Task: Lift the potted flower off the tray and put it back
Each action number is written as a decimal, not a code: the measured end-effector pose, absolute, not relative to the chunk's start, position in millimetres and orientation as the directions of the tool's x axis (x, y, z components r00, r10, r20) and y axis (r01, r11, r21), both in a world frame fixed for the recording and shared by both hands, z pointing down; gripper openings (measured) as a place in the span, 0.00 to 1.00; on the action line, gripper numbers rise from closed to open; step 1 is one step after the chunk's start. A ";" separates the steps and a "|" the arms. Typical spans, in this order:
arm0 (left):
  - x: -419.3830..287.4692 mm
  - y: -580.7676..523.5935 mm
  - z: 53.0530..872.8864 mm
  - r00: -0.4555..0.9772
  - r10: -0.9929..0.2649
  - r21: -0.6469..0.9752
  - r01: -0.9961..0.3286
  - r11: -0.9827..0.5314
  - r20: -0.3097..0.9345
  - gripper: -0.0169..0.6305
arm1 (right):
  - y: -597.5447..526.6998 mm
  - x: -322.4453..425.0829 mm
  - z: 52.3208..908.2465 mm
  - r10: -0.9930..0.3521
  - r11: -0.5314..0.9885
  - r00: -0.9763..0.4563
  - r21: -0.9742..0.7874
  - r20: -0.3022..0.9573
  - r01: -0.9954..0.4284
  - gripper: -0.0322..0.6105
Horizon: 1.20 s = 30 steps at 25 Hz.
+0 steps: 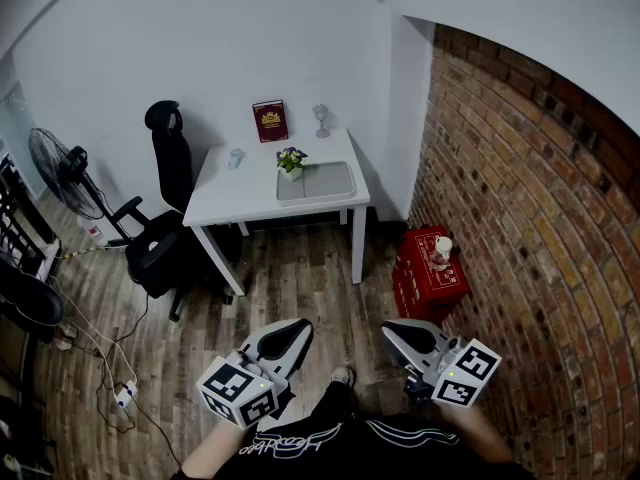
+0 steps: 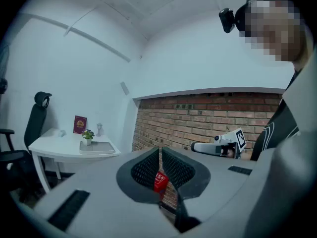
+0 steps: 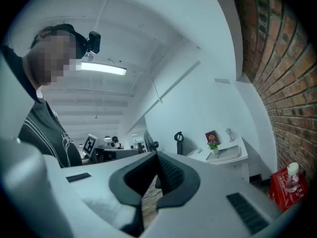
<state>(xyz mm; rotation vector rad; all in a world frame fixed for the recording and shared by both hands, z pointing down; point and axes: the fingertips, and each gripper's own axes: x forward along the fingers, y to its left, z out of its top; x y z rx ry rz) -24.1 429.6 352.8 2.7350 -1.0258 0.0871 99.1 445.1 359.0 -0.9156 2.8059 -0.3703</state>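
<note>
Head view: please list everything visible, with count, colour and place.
table: 1, white, against far wall
tray: 1, grey, on table's right half
potted flower: 1, green with white pot, tray's far left corner
book: 1, red, upright on table at wall
chair: 1, black, left of table
fan: 1, black, far left
crate: 1, red, floor by brick wall, bottle on top
left tool: 1, grey, shut, empty, bottom left
right tool: 1, grey, shut, empty, bottom right

Small office, white desk, swivel chair, brick wall
</note>
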 end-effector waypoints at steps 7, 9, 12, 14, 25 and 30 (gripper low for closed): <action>-20.3 428.9 357.3 0.751 -0.647 0.191 -0.660 -0.727 0.132 0.09 | 444.5 107.9 363.3 -0.615 0.767 -0.786 -0.277 -0.057 -0.579 0.05; -18.4 428.5 357.5 0.746 -0.653 0.180 -0.665 -0.724 0.132 0.09 | 444.6 111.3 366.6 -0.623 0.759 -0.781 -0.282 -0.050 -0.587 0.05; -17.0 424.4 357.4 0.742 -0.658 0.177 -0.670 -0.721 0.129 0.09 | 443.5 116.4 368.6 -0.636 0.748 -0.771 -0.283 -0.048 -0.600 0.05; -17.7 418.8 357.3 0.737 -0.665 0.177 -0.675 -0.716 0.124 0.10 | 442.7 117.4 368.8 -0.639 0.747 -0.768 -0.273 -0.044 -0.606 0.05; -21.7 355.9 378.2 0.710 -0.701 0.201 -0.698 -0.688 0.066 0.46 | 420.0 134.4 386.5 -0.679 0.712 -0.734 -0.262 -0.021 -0.652 0.05; -24.4 318.1 394.6 0.687 -0.721 0.170 -0.725 -0.668 0.093 0.53 | 388.8 136.2 396.5 -0.682 0.707 -0.731 -0.269 -0.012 -0.654 0.05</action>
